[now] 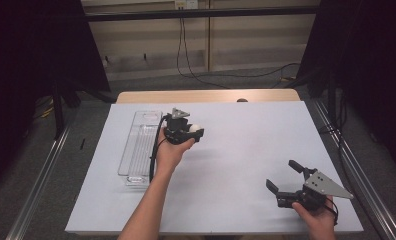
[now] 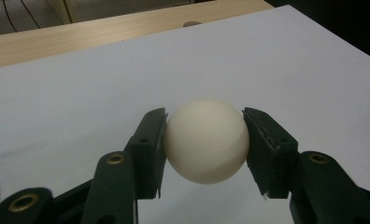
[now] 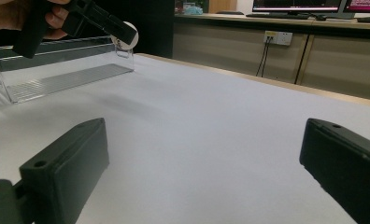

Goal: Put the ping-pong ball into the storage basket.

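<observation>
White sheeting (image 1: 236, 165) covers a wooden table (image 1: 206, 95), with dark curtains at both sides and cables trailing along the far wall. Left forearm enters from the bottom edge of the high view and slants up to the middle-left of the sheet, where the left hand (image 1: 170, 154) holds the left gripper (image 1: 196, 133) raised above the surface, jaws pointing toward the right. Its pads press on either side of a cream-white ball (image 2: 206, 141), which sits clamped between them and clear of the sheet. Right hand (image 1: 316, 216) rests near the lower right corner of the sheet; the right gripper (image 1: 285, 176) points up and to the left with its jaws spread wide and nothing between them.

Part of the ball is covered by the jaw in the high view and in the right gripper view. The right forearm is cut off by the bottom edge.

A clear plastic tray (image 1: 138, 150) lies lengthwise just to the left of the left hand, its bottom ribbed; the black cable of the left gripper hangs across its right edge. The two grippers are well apart, with bare sheet between them.
</observation>
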The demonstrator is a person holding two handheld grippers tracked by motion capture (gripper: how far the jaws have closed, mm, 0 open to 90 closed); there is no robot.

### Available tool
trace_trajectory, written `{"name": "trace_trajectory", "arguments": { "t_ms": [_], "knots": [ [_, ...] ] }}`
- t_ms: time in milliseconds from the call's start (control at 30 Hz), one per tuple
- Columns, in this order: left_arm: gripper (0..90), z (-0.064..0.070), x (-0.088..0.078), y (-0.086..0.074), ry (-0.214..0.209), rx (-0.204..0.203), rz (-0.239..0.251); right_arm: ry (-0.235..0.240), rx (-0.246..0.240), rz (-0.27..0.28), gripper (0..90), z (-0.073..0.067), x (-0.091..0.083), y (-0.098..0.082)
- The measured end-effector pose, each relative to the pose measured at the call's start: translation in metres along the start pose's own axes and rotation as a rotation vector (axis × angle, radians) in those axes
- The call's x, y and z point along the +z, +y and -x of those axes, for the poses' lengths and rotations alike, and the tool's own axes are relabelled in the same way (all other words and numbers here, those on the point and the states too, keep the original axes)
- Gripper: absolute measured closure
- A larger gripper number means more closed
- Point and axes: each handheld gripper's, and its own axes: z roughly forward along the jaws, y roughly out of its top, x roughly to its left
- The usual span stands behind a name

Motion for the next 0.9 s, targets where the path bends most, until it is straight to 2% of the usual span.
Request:
{"name": "trace_trajectory", "arguments": {
  "t_ms": [67, 100, 167, 233, 267, 300, 333, 433, 467, 500, 567, 633, 700, 733, 833, 867, 900],
  "knots": [
    [51.2, -0.003, -0.003, 0.001, -0.008, 0.027, -0.016, -0.001, 0.001, 0.003, 0.8, 0.000, 0.000, 0.000],
    [51.2, -0.001, -0.001, 0.000, 0.000, -0.011, 0.012, -0.001, 0.003, -0.001, 0.8, -0.001, 0.000, 0.000],
    [51.2, -0.002, -0.003, 0.000, 0.004, 0.002, -0.003, -0.002, 0.003, -0.001, 0.8, -0.001, 0.001, 0.000],
    [51.2, -0.002, -0.003, 0.000, 0.004, -0.014, 0.010, -0.001, 0.002, 0.003, 0.8, 0.000, 0.000, 0.000],
    [51.2, -0.004, -0.005, 0.000, -0.002, 0.018, -0.011, -0.003, 0.003, 0.000, 0.8, 0.000, 0.000, 0.000],
    [51.2, -0.005, -0.005, 0.000, -0.001, 0.023, -0.013, -0.003, -0.001, 0.001, 0.8, 0.000, 0.000, 0.000],
    [51.2, -0.004, -0.005, -0.001, -0.006, 0.002, 0.001, -0.003, -0.001, 0.001, 0.8, 0.000, 0.000, 0.000],
    [51.2, -0.006, -0.008, -0.001, -0.001, 0.023, -0.012, -0.003, 0.001, 0.001, 0.8, 0.000, 0.000, 0.000],
    [51.2, -0.005, -0.008, -0.001, 0.000, 0.016, -0.007, -0.002, -0.002, 0.003, 0.8, 0.000, 0.000, 0.000],
    [51.2, -0.007, -0.009, -0.001, 0.004, 0.031, -0.019, -0.002, -0.003, 0.002, 0.8, 0.000, 0.000, 0.000],
    [51.2, -0.005, -0.009, -0.001, 0.004, -0.005, 0.007, -0.001, -0.002, 0.000, 0.8, 0.000, 0.000, 0.000],
    [51.2, -0.007, -0.011, -0.001, 0.004, 0.015, -0.002, -0.002, -0.001, 0.000, 0.8, 0.000, 0.000, 0.000],
    [51.2, -0.006, -0.012, -0.001, 0.004, -0.002, 0.006, -0.003, -0.002, 0.001, 0.8, 0.000, 0.000, 0.000],
    [51.2, -0.009, -0.013, -0.001, 0.000, 0.024, -0.007, -0.003, -0.002, 0.001, 0.8, 0.000, 0.000, 0.000],
    [51.2, -0.009, -0.015, -0.002, 0.011, -0.001, 0.005, -0.004, 0.001, 0.001, 0.8, 0.000, 0.000, 0.000],
    [51.3, -0.009, -0.015, -0.003, 0.001, -0.007, 0.013, -0.005, 0.001, 0.000, 0.8, 0.000, 0.000, 0.000],
    [51.2, -0.010, -0.016, -0.002, 0.001, 0.000, 0.009, -0.003, 0.002, 0.001, 0.8, 0.000, 0.000, 0.000]
  ]
}}
